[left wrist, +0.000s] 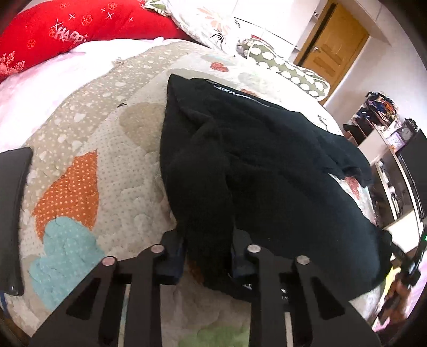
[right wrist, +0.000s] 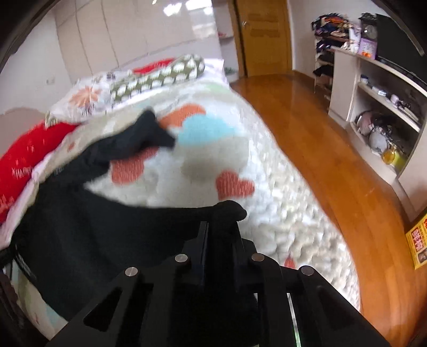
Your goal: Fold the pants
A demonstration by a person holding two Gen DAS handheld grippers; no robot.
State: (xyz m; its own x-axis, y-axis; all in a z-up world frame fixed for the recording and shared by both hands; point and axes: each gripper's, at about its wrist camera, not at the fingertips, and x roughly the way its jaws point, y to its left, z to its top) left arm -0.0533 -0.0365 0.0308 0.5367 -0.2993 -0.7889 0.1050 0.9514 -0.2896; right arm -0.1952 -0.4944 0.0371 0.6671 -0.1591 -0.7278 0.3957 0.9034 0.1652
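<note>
Black pants (left wrist: 253, 165) lie crumpled on a patterned quilt (left wrist: 88, 165), stretching from the middle toward the right bed edge. My left gripper (left wrist: 208, 240) is shut on a bunched fold of the pants and holds it just above the quilt. In the right wrist view the pants (right wrist: 88, 235) run from the lower left up toward the pillows. My right gripper (right wrist: 220, 227) is shut on a black edge of the pants that sticks out past the fingertips (right wrist: 204, 232). This view is motion-blurred.
A red pillow (left wrist: 80, 29) and floral pillows (left wrist: 208, 24) lie at the head of the bed. A dark flat object (left wrist: 13, 213) lies on the quilt at the left. A wooden floor (right wrist: 333, 160), a shelf unit (right wrist: 379, 101) and a door (right wrist: 264, 34) lie to the right.
</note>
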